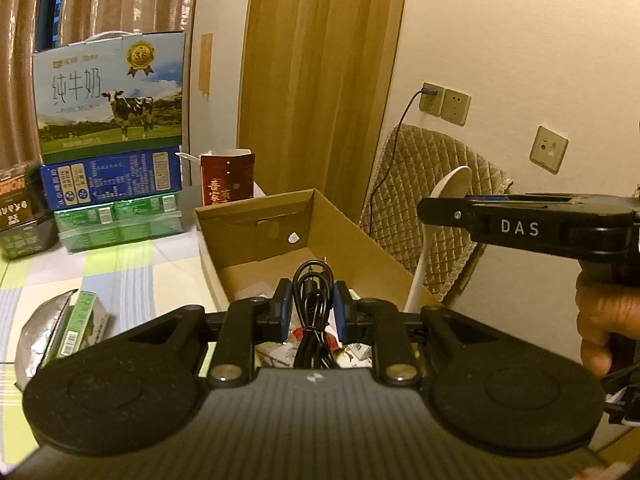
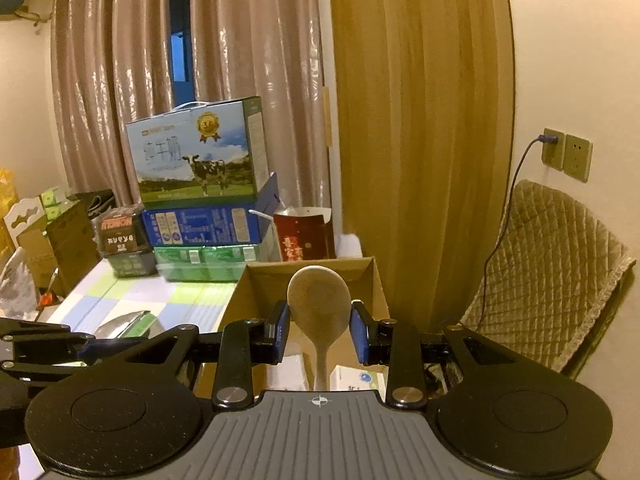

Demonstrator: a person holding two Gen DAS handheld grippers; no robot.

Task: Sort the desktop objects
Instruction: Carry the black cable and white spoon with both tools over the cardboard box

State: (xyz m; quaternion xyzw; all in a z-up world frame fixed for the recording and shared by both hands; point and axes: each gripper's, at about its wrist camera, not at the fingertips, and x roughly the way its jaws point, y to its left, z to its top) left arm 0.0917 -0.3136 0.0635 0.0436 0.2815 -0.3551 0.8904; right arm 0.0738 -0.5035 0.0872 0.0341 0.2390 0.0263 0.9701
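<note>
We carry both loads toward the cardboard box (image 1: 320, 236) at twelve o'clock. Our left gripper (image 1: 308, 312) is clenched on a coiled black cable (image 1: 312, 304); the right gripper (image 2: 320, 332) pinches a wooden spoon (image 2: 320, 300). We should clear the rim, then release low inside.

The cardboard box (image 1: 320, 240) sits on the table (image 1: 132, 276), right of the stacked cartons (image 1: 116, 184).
</note>
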